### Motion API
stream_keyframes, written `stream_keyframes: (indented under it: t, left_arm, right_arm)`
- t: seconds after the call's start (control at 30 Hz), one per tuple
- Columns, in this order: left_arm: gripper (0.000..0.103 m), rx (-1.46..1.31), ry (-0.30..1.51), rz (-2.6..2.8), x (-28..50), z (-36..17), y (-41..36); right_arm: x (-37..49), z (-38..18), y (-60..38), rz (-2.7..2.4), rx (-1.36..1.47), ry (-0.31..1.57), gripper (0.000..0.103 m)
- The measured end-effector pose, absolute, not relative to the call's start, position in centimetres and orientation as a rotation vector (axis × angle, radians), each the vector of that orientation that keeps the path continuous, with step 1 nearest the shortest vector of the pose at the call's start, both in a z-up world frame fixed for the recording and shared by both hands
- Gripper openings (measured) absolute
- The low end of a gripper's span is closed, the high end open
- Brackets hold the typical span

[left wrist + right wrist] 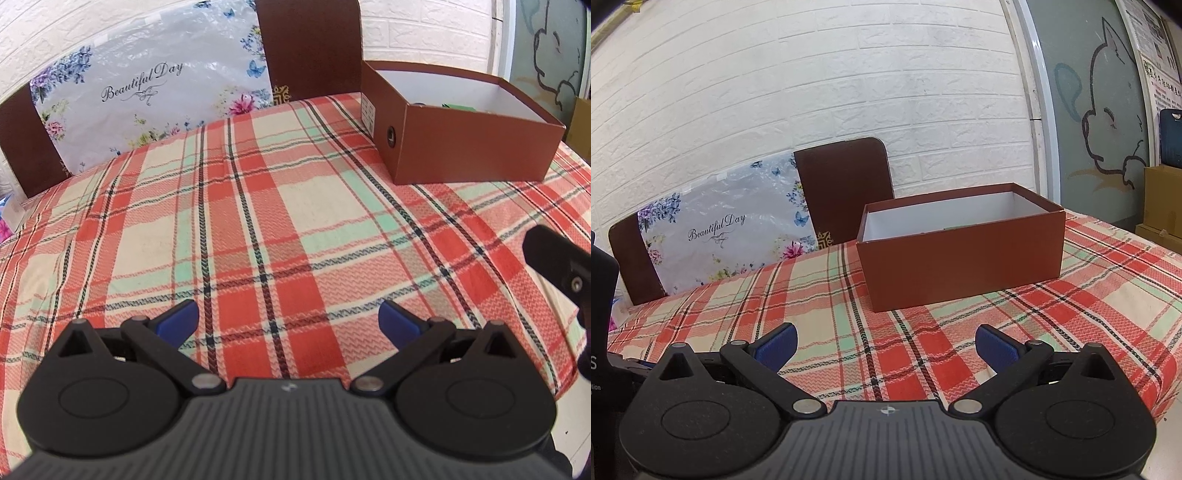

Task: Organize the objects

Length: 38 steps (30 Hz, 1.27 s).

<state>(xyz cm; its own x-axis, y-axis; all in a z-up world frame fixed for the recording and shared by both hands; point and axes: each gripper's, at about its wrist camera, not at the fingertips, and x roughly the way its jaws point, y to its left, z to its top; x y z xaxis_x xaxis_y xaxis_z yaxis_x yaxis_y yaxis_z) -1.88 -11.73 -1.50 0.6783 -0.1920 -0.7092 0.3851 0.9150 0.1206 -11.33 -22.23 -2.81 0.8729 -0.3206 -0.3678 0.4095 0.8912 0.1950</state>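
- You have one open brown box [964, 273] on the plaid-covered bench [820, 295].
- You have two claws, one left claw [289, 323] and one right claw [885, 349], each with two blue pads.
- One floral "Beautiful Day" bag [727, 236] leans behind, with one brown board [846, 184].

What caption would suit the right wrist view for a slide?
Open right gripper above the plaid tablecloth, facing an open brown box.

1. Both views are bright and evenly lit, with soft daylight.
2. Glare washes over the floral plastic bag [147, 92].
3. The box [960, 258] casts only faint shadow.
4. Fisheye distortion bends the edges; the corners go dark.
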Motion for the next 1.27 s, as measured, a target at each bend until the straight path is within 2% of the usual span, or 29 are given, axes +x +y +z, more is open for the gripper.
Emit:
stream_keyframes:
  t: [1.27]
  left_arm:
    - [0.103,0.299,0.761,-0.356,-2.6,-1.8,-12.5]
  right_arm:
    - [-11.1,-3.9,-24.3,-0.379,0.295,0.359,0.102]
